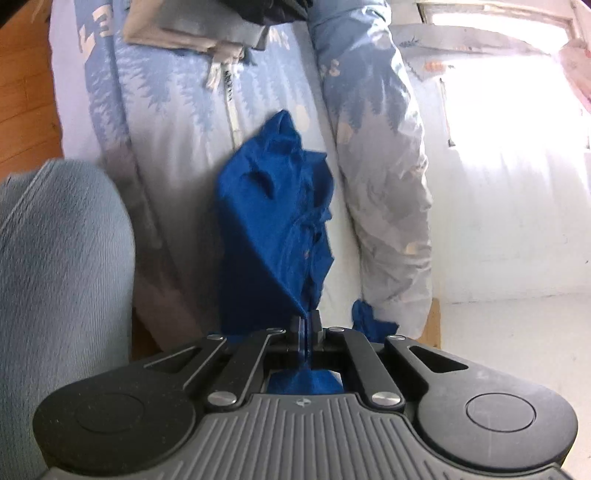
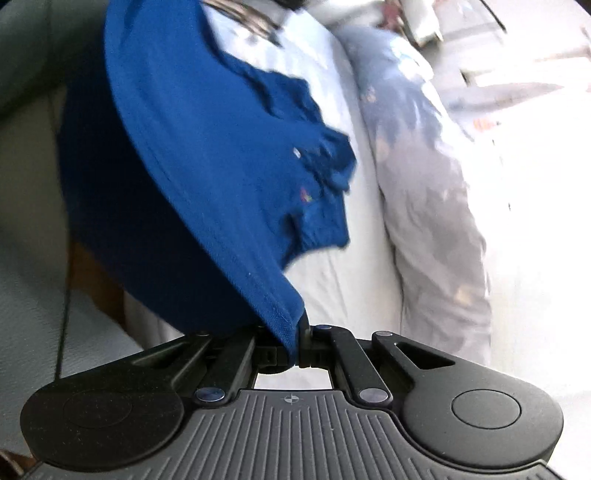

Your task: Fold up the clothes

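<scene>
- Left wrist view: blue shirt [image 1: 275, 206] runs straight away from the left gripper [image 1: 306, 328], long axis near to far, hanging over the bed [image 1: 177, 155] rather than lying flat on it.
- Left gripper's fingers are pressed together on a fold of the shirt's near edge; a bit of blue cloth also shows behind the jaws, inside the frame.
- Right wrist view: same shirt [image 2: 207, 147] fans up and to the left from the right gripper [image 2: 300, 341], whose fingers pinch a hemmed corner.
- Shirt is bunched, with a button placket showing, so it looks like a polo. Not folded flat as it stands; how far along the folding is, the views don't settle.
- Key relation: both grippers hold the shirt at its near end, cloth trailing to the far side. Neither is clearly nearer. Any laying-down would, I judge, turn on keeping the two pinched points apart so the span between them stays taut.
- Outward: rolled patterned duvet [image 1: 384, 177] lies right of the shirt, along the same axis.
- Stacked garments [image 1: 192, 27] sit at the far end of the bed.
- Person's grey sleeve [image 1: 55, 277] near left.
</scene>
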Tool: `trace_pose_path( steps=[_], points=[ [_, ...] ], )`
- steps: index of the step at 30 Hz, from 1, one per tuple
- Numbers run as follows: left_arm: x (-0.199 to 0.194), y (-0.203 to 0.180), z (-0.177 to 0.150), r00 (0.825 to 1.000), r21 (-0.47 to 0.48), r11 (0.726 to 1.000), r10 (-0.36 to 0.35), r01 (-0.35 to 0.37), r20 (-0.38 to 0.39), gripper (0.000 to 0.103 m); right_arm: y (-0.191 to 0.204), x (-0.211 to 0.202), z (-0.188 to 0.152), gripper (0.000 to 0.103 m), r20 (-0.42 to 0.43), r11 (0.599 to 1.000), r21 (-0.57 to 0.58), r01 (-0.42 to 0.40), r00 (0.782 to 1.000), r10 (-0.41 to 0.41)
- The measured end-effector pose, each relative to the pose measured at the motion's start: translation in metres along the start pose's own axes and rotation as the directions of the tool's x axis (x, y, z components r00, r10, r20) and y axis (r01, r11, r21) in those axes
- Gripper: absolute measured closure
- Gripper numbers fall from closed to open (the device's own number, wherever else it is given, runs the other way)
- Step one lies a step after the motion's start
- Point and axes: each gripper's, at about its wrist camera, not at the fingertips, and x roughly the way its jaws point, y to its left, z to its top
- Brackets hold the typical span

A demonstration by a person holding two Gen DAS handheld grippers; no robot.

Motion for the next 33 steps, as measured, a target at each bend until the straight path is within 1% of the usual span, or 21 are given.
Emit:
trace_pose_path(
  steps=[3,6,8,11,14,18,20,22,23,24,25,26,27,29,30,33],
  points=[
    [0.002,-0.007,0.004,1.000,-0.011,1.000,-0.027,0.027,-0.002,0.099,-0.019,0.001,-0.001,0.101,-0.015,0.999,0.032,0.010,1.000,-0.009],
    [0.002,-0.011,0.003,0.999,-0.027,0.998,-0.052,0.052,-0.013,0.099,-0.032,-0.009,0.000,0.101,-0.020,0.998,0.041,0.038,0.999,-0.038],
    [0.004,-0.012,0.003,0.999,-0.023,0.998,-0.050,0.050,-0.016,0.099,-0.035,-0.015,0.001,0.101,-0.024,0.998,0.049,0.048,0.999,-0.047],
    [0.007,-0.013,0.003,0.999,-0.017,0.999,-0.048,0.048,-0.021,0.099,-0.021,-0.024,-0.005,0.101,-0.023,0.997,0.041,0.070,0.997,-0.069],
    [0.010,-0.014,0.003,0.999,-0.011,0.999,-0.046,0.045,-0.026,0.099,-0.004,-0.006,-0.015,0.101,-0.038,0.995,0.071,0.067,0.997,-0.064],
    [0.014,-0.015,0.004,0.999,-0.003,0.999,-0.043,0.043,-0.032,0.099,0.011,0.029,-0.034,0.101,-0.065,0.982,0.191,-0.006,0.998,0.019],
    [0.016,-0.016,0.004,0.999,0.001,0.999,-0.041,0.041,-0.035,0.099,0.018,0.045,-0.042,0.101,-0.073,0.970,0.238,-0.055,0.995,0.075],
    [0.018,-0.018,0.004,0.998,0.007,0.999,-0.041,0.041,-0.039,0.099,0.025,0.055,-0.046,0.099,-0.074,0.956,0.276,-0.099,0.989,0.124],
    [0.021,-0.023,0.004,0.998,0.018,0.999,-0.044,0.045,-0.042,0.099,0.030,0.058,-0.048,0.096,-0.077,0.949,0.290,-0.121,0.986,0.149],
    [0.023,-0.028,0.003,0.998,0.029,0.998,-0.047,0.049,-0.044,0.099,0.034,0.058,-0.049,0.087,-0.078,0.944,0.296,-0.144,0.982,0.174],
    [0.025,-0.032,0.003,0.998,0.040,0.998,-0.051,0.053,-0.047,0.099,0.038,0.057,-0.050,0.080,-0.079,0.940,0.299,-0.163,0.978,0.194],
    [0.028,-0.037,0.002,0.997,0.050,0.997,-0.054,0.057,-0.050,0.099,0.041,0.051,-0.050,0.065,-0.080,0.941,0.293,-0.167,0.977,0.198],
    [0.030,-0.042,0.002,0.997,0.061,0.996,-0.057,0.061,-0.053,0.099,0.045,0.044,-0.050,0.057,-0.073,0.943,0.286,-0.170,0.977,0.198],
    [0.035,-0.051,0.001,0.996,0.083,0.994,-0.064,0.069,-0.059,0.099,0.049,0.021,-0.052,0.054,-0.049,0.943,0.281,-0.176,0.979,0.197],
    [0.037,-0.056,0.001,0.996,0.093,0.993,-0.067,0.073,-0.062,0.099,0.048,0.010,-0.053,0.054,-0.041,0.942,0.293,-0.166,0.982,0.186],
    [0.044,-0.070,-0.001,0.995,0.125,0.988,-0.077,0.085,-0.071,0.099,0.022,-0.017,-0.057,0.053,-0.025,0.933,0.340,-0.120,0.990,0.137]
  ],
)
